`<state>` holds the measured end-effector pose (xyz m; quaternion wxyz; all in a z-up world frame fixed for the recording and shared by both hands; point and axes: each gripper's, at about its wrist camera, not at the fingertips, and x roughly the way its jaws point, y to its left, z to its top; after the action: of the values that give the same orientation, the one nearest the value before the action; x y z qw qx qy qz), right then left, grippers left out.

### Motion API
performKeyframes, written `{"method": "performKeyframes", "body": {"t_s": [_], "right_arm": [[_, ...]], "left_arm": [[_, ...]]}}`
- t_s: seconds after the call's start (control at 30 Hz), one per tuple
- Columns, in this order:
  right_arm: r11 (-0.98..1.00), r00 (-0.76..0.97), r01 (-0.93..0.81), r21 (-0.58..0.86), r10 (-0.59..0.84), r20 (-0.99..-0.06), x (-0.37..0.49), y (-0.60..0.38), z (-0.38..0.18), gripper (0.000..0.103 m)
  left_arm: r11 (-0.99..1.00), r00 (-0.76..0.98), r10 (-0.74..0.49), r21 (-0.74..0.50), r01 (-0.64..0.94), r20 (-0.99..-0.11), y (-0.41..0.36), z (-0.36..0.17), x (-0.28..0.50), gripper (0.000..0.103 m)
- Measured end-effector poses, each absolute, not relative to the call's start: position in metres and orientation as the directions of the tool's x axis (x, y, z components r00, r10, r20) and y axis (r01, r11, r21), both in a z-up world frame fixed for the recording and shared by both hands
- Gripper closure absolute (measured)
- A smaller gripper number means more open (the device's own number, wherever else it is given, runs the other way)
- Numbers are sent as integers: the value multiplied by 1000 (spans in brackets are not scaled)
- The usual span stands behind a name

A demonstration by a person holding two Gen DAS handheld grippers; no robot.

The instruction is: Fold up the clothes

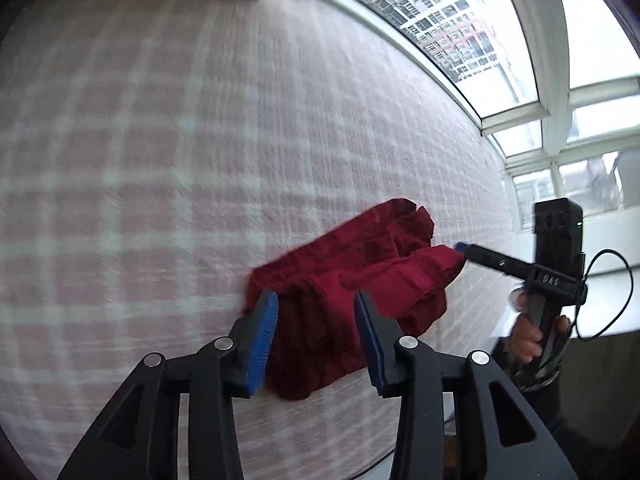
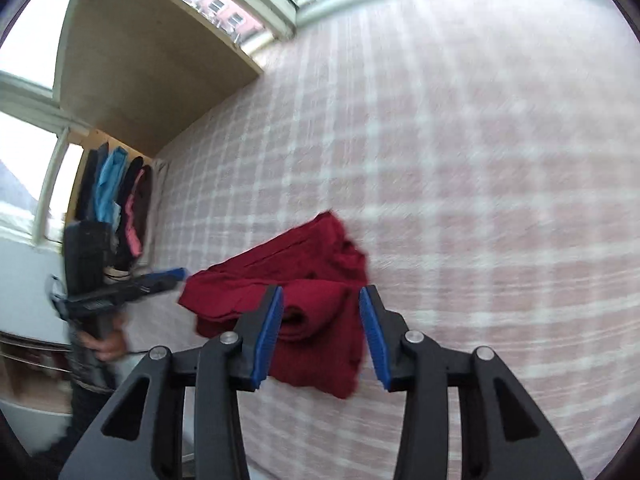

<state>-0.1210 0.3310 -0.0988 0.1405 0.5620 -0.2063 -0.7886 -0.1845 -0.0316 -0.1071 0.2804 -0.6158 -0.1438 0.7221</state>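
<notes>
A dark red garment lies bunched in loose folds on a pink and white checked bed sheet. My left gripper is open, its blue pads on either side of the garment's near edge, holding nothing. My right gripper is open too, just above the garment on its own side. In the left wrist view the right gripper shows from the side, its tip at the garment's right edge. In the right wrist view the left gripper shows with its tip at the garment's left edge.
The checked sheet covers a wide bed. A wooden headboard or shelf stands at one end, with several folded or hanging clothes beside it. Large windows run along the far side. Both views are motion-blurred.
</notes>
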Motion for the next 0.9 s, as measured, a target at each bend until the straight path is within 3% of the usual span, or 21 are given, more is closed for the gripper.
{"method": "performKeyframes", "body": {"t_s": [0.1,0.13,0.17,0.33,0.43,0.53,0.6,0.67,0.73,0.83,0.9], "right_arm": [[-892,-343,198,406,-451,-824,-100,306,-79,72],[-886,-307,248,392,-456,-835,-98,291,-83,89],[-878,-272,295,377,-456,-848,-96,276,-87,95],[-886,-163,352,303,-377,-912,-118,239,-129,95],[-920,-246,271,283,-350,-904,-134,263,-122,95],[-934,-323,171,313,-353,-878,-142,299,-105,89],[-928,-324,205,310,-364,-873,-136,301,-101,86],[-911,-323,274,307,-388,-864,-127,291,-104,67],[-907,-297,308,287,-378,-877,-129,278,-117,57],[-956,-309,267,123,-206,-928,-135,277,-137,57],[-967,-312,199,160,-217,-925,-134,296,-136,57]], "left_arm": [[-785,-103,556,-480,-391,-825,-18,-85,-166,67],[-769,-89,555,-469,-435,-827,-12,-83,-158,71],[-752,-63,549,-460,-471,-833,0,-84,-151,73],[-753,-7,453,-379,-538,-891,43,-122,-154,84],[-812,-103,420,-323,-485,-902,40,-125,-174,85],[-839,-193,445,-332,-432,-874,22,-106,-182,85],[-835,-202,440,-316,-450,-875,19,-98,-176,80],[-811,-179,463,-334,-481,-868,24,-102,-167,79],[-785,-154,487,-353,-510,-860,28,-107,-157,74],[-862,-167,294,-186,-471,-941,28,-145,-159,79],[-886,-172,309,-217,-410,-935,13,-146,-161,74]]}}
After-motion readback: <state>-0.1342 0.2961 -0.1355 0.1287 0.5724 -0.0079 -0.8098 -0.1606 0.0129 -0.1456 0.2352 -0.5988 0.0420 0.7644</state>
